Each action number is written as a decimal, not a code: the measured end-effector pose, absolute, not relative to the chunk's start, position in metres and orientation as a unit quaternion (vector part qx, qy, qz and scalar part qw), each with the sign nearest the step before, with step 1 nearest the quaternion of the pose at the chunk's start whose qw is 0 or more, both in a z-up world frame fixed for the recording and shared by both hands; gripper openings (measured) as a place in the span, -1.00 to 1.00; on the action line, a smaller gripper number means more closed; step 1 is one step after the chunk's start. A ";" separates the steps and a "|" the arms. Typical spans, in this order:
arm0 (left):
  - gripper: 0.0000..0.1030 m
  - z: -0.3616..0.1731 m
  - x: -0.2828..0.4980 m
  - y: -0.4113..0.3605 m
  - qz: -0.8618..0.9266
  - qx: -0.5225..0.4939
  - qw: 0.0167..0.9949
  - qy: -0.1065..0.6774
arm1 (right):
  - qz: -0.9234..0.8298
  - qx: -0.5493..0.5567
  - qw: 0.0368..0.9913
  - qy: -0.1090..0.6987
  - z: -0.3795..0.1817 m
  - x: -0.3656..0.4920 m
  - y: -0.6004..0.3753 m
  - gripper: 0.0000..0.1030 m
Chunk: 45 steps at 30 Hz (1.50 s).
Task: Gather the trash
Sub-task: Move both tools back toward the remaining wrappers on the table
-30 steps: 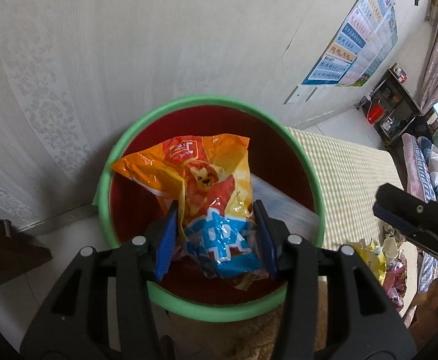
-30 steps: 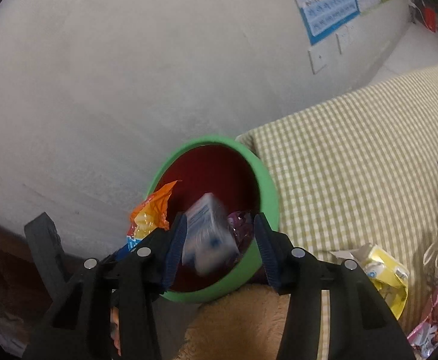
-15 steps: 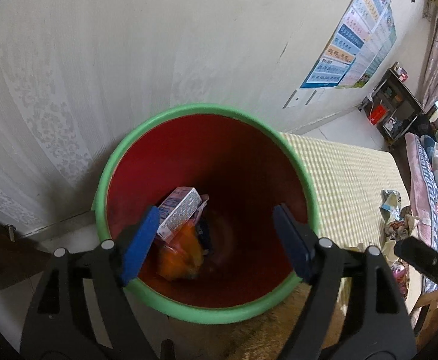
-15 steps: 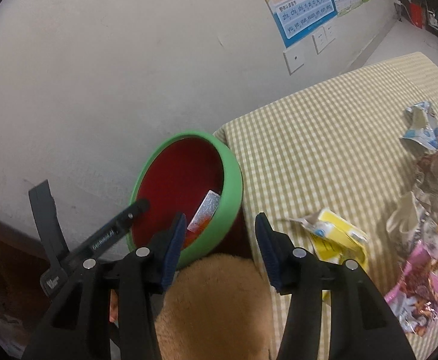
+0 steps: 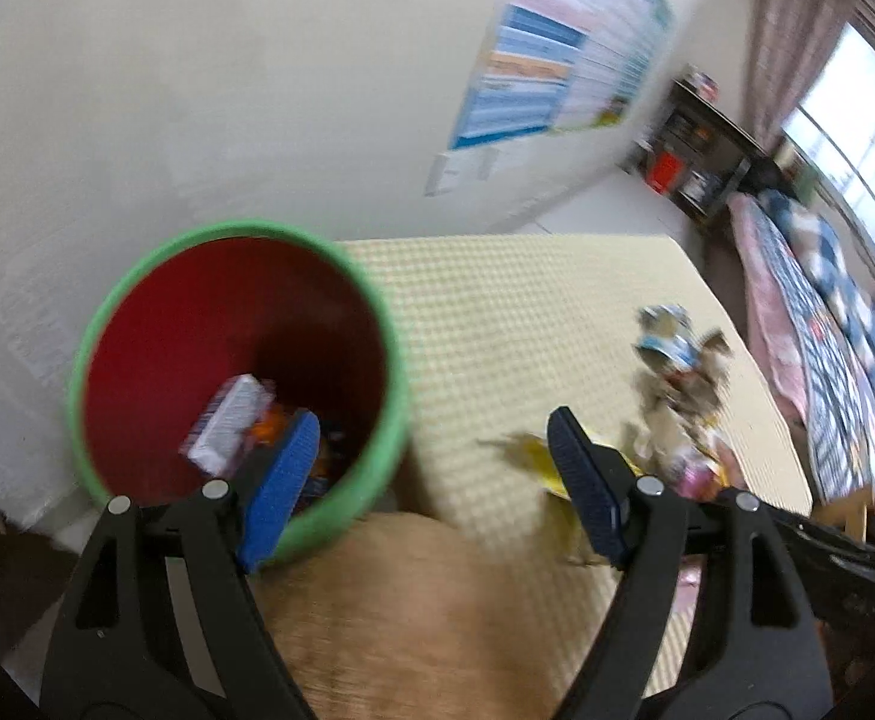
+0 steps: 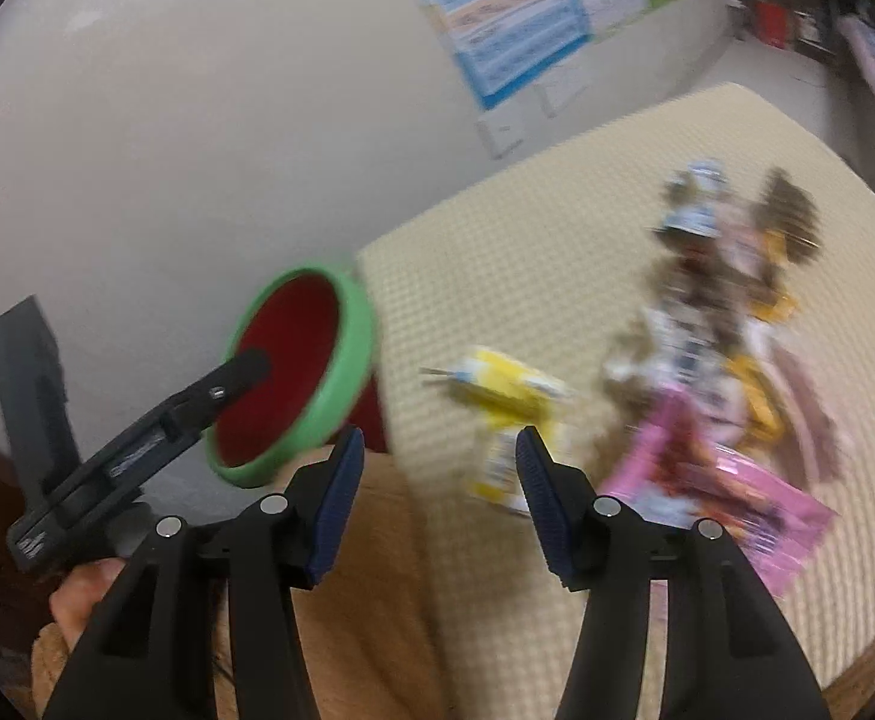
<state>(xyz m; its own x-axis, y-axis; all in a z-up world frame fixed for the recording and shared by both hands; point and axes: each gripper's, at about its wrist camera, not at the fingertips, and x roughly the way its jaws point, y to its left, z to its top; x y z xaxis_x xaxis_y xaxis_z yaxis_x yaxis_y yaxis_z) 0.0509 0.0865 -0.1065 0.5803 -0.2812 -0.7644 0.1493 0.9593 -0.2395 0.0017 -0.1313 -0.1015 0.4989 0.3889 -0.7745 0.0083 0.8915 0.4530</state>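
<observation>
A green-rimmed red bin point(image 5: 400, 372) stands against the wall beside the checked table point(image 5: 527, 312). Inside it lie a white carton point(image 5: 230, 423) and an orange bag point(image 5: 269, 423). My left gripper point(image 5: 431, 450) hangs open and empty over the bin's right rim. My right gripper point(image 6: 437, 456) is over the table's near edge, its jaws opening with nothing between them. Just beyond its right fingertip lies a yellow carton point(image 6: 509, 387). A pink wrapper point(image 6: 737, 504) and a blurred pile of wrappers point(image 6: 707, 300) lie further right. One finger of the left gripper point(image 6: 197, 399) reaches over the bin point(image 6: 353, 360).
A tan fuzzy sleeve or garment point(image 6: 377, 570) fills the foreground under both grippers, and a hand point(image 6: 83, 594) holds the left one. A poster point(image 5: 557, 60) hangs on the white wall. Far right are a dark shelf point(image 5: 701, 156) and a quilted bed point(image 5: 809, 300).
The left gripper opened and the orange bag dropped into the bin. The white carton left the right gripper and lies in the bin. Both grippers swung right toward the table's trash.
</observation>
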 end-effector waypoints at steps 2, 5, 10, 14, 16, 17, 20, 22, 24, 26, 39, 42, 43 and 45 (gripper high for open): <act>0.47 -0.104 0.046 0.069 -0.138 -0.060 0.885 0.441 | 0.083 0.211 0.846 0.483 -0.105 -0.005 -0.156 0.01; 0.47 -0.105 0.039 0.045 -0.160 -0.045 0.880 0.445 | 0.041 0.217 0.848 0.481 -0.110 -0.012 -0.191 0.01; 0.47 -0.111 0.032 0.019 -0.175 -0.032 0.869 0.461 | -0.023 0.227 0.842 0.489 -0.129 -0.022 -0.248 0.03; 0.47 -0.118 0.030 0.006 -0.180 -0.021 0.862 0.474 | -0.091 0.217 0.849 0.473 -0.139 -0.026 -0.291 0.01; 0.47 -0.119 0.028 0.004 -0.178 -0.015 0.862 0.475 | -0.142 0.221 0.849 0.459 -0.143 -0.027 -0.318 0.01; 0.47 -0.120 0.028 0.003 -0.177 -0.012 0.861 0.476 | -0.167 0.236 0.842 0.456 -0.149 -0.028 -0.337 0.01; 0.47 -0.120 0.028 0.001 -0.173 -0.009 0.863 0.475 | -0.217 0.306 0.808 0.455 -0.176 -0.034 -0.393 0.04; 0.47 -0.120 0.029 0.000 -0.173 -0.008 0.861 0.478 | -0.219 0.342 0.777 0.481 -0.195 -0.037 -0.413 0.04; 0.47 -0.121 0.029 -0.002 -0.172 -0.001 0.861 0.478 | -0.217 0.369 0.777 0.462 -0.196 -0.045 -0.422 0.03; 0.47 -0.123 0.031 -0.003 -0.168 0.000 0.860 0.482 | -0.223 0.357 0.777 0.469 -0.198 -0.044 -0.424 0.07; 0.47 -0.135 0.034 -0.004 -0.159 0.000 0.852 0.499 | -0.006 0.215 0.826 0.522 -0.171 0.012 -0.308 0.11; 0.47 -0.139 0.036 -0.003 -0.157 -0.008 0.849 0.504 | -0.020 0.206 0.817 0.539 -0.184 0.014 -0.299 0.11; 0.47 -0.140 0.036 -0.002 -0.157 -0.010 0.849 0.505 | -0.022 0.216 0.811 0.543 -0.189 0.013 -0.300 0.10; 0.47 -0.144 0.040 -0.004 -0.158 -0.017 0.845 0.511 | -0.015 0.230 0.804 0.548 -0.197 0.010 -0.299 0.02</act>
<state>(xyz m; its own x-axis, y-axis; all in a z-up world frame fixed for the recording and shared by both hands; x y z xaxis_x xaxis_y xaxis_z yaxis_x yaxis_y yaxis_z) 0.0396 -0.0037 -0.1440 0.4274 -0.2844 -0.8581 0.2492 0.9495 -0.1906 0.0103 -0.2987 -0.1975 0.3994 0.2290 -0.8877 0.2760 0.8934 0.3546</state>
